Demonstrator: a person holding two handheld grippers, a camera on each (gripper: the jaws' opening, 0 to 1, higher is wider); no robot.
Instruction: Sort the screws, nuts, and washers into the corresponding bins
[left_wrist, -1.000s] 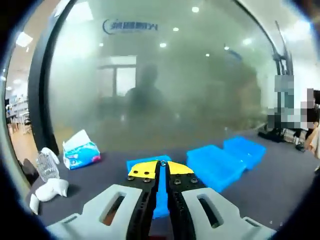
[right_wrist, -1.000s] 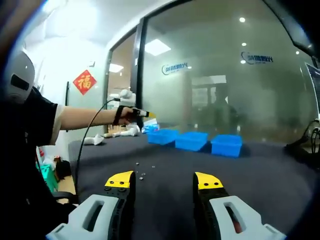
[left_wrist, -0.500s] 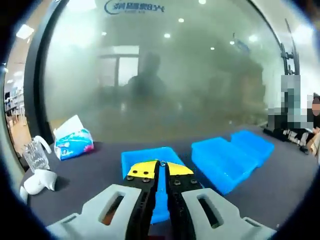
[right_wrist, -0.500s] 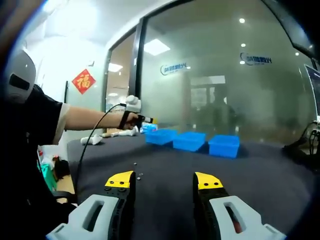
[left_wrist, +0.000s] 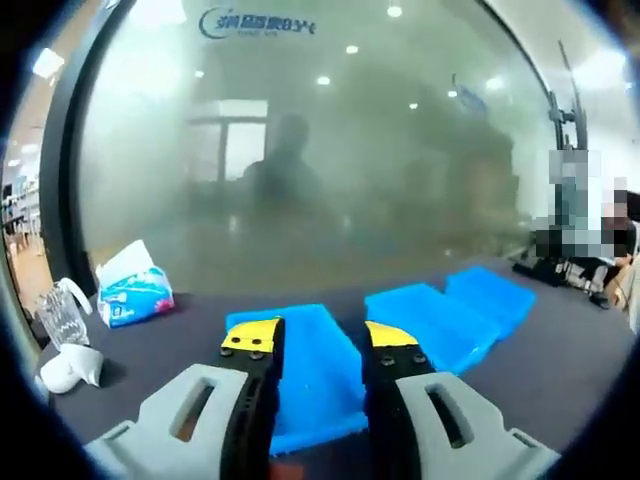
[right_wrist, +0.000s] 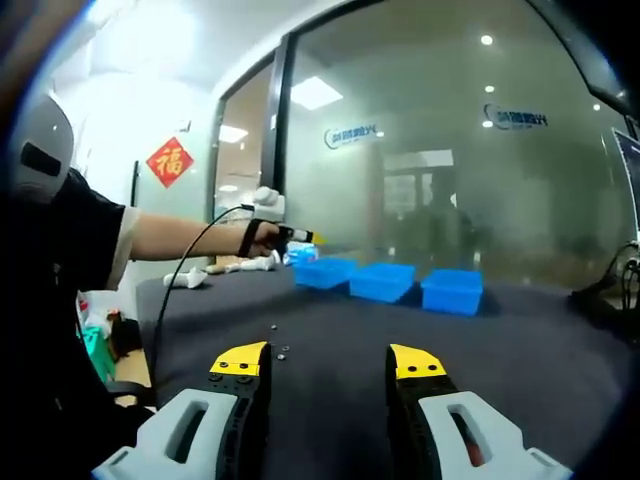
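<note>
Left tool spread over nearest bin; right tool spread, small parts ahead.

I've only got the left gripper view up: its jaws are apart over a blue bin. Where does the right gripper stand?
Observer: The right gripper is open, low over the dark table, well short of the three blue bins.
Operator: Any loose hardware left out?
Observer: Yes, a few small pieces lie on the table just beyond its left jaw.
Operator: How does the left gripper look from there?
Observer: The left gripper is held out at arm's length above the leftmost bin.
</note>
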